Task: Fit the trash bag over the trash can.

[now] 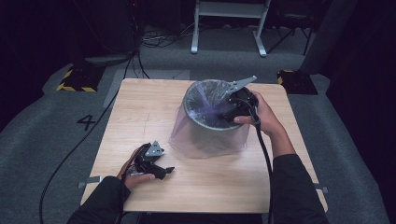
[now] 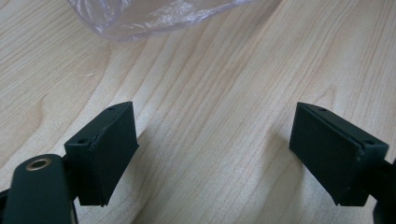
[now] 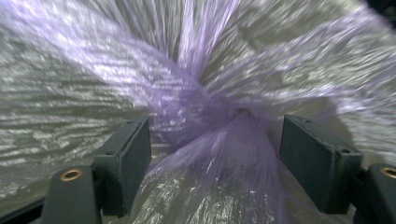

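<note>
grey carpet runs around a pale wooden table (image 1: pixel 140 112) with a straight, fine grain, and the room beyond is dark, with white metal legs and loose cables on the floor at the far side. one round metal bin (image 1: pixel 205 123) stands right of the table's middle, its wall dull and ribbed. one thin, see-through purple plastic bag (image 1: pixel 187 140) is draped over it: the film hangs crinkled down the outside to the wood and is pushed into the mouth.

two grippers, each with two black, block-shaped jaws. the right gripper (image 1: pixel 233 109) reaches over the bin's far right rim; the left gripper (image 1: pixel 156 170) lies low near the table's near left edge, well apart from the bin.

the right gripper view looks down inside the bin: the film gathers into a twisted purple knot between the right gripper's (image 3: pixel 215 158) jaws, which stand wide with the pads off it. the left gripper view gives the bare wood grain between the left gripper's (image 2: pixel 212 154) spread, empty jaws, and a wrinkled bag edge (image 2: pixel 154 16) farther off.
</note>
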Demonstrator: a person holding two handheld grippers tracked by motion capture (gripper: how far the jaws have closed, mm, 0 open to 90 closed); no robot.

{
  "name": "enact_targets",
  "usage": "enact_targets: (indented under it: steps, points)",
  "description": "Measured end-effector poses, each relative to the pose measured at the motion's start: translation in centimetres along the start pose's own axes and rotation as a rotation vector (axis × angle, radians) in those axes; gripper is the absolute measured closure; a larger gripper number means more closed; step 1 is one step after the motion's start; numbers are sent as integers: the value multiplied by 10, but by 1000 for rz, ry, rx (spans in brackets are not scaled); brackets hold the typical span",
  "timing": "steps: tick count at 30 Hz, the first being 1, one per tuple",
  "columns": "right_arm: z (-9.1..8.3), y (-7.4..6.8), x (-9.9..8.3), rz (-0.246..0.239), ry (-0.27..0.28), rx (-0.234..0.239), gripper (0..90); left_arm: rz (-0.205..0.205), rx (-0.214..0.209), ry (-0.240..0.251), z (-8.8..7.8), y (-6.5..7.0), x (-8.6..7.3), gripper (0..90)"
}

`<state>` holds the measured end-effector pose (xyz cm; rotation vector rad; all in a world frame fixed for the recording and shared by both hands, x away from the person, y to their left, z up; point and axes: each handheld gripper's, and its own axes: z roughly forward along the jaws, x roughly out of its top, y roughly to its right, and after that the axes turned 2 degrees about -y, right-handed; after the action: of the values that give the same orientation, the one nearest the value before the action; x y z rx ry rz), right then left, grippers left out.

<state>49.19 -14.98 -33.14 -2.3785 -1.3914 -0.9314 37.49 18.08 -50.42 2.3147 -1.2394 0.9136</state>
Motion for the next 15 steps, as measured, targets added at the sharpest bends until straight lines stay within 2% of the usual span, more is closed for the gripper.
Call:
enact_targets:
  steps: [4,7,10,15]
  points:
    - [3,1,3,4,-67,20,239,0,0,1,0,0,0,147]
    - [4,1,4,6,-75,16,238,0,0,0,0,0,0,147]
    - [4,1,5,15,-65,9,241,0,0,0,0,0,0,147]
    - [2,-4,4,19,-22,-34,247,0,0,0,0,0,0,147]
